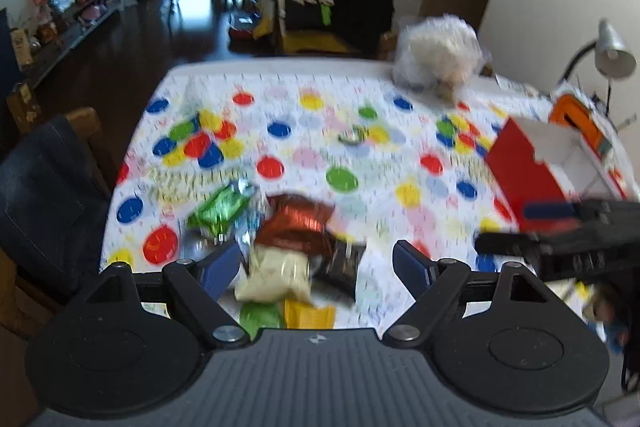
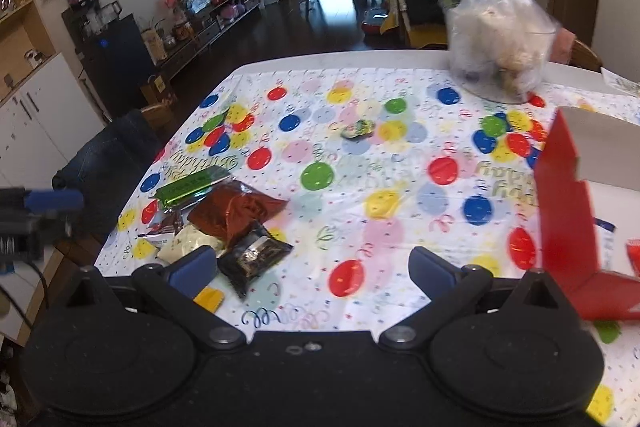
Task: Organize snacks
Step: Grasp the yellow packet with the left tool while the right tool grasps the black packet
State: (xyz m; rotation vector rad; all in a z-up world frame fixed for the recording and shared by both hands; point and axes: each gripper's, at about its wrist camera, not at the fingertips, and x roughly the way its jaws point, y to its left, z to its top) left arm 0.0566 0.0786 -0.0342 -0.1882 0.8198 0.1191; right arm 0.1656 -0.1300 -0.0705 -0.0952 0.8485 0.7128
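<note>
A pile of snack packets lies on the balloon-print tablecloth [image 1: 360,155]: a green packet [image 1: 218,205], a red-brown packet [image 1: 298,223], a cream packet [image 1: 276,275], a black packet [image 1: 340,263] and a yellow one [image 1: 310,315]. My left gripper [image 1: 316,267] is open just above the pile, the cream packet between its fingers. In the right wrist view the pile sits at the left: green [image 2: 188,187], red-brown [image 2: 236,213], black [image 2: 254,259]. My right gripper [image 2: 312,267] is open and empty over the cloth. A red open box [image 2: 568,227] stands at the right, also in the left wrist view [image 1: 528,179].
A clear plastic bag of pale items [image 2: 500,43] stands at the table's far right. A small green wrapper [image 2: 358,129] lies mid-table. A desk lamp [image 1: 612,55] and an orange object [image 1: 576,119] are beyond the box. A chair with dark cloth [image 1: 44,203] is at the left edge.
</note>
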